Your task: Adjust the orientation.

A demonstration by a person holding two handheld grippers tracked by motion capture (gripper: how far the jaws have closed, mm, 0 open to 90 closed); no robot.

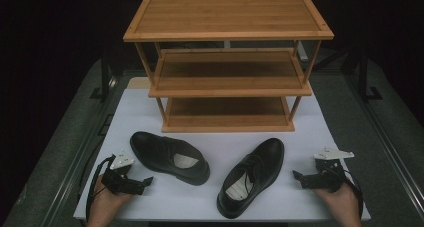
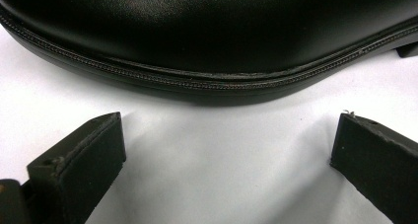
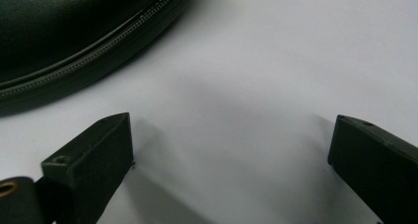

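A white table top (image 1: 150, 112) is seen from above, with a three-tier bamboo shoe rack (image 1: 227, 62) standing at its 12 o'clock end, its shelves bare. Two black leather dress shoes are laid in front of the rack, near each other but apart. The left shoe (image 1: 167, 156) is placed at about 9 o'clock of the table's middle, its toe pointed toward 10 o'clock. The right shoe (image 1: 252, 176) is placed at about 5 o'clock, its toe pointed toward 1 o'clock. The left gripper (image 1: 146, 183) is held low at 7 o'clock, just beside the left shoe, jaws spread wide with nothing between them. The right gripper (image 1: 298, 179) is held at 4 o'clock, near the right shoe, jaws likewise spread and empty.
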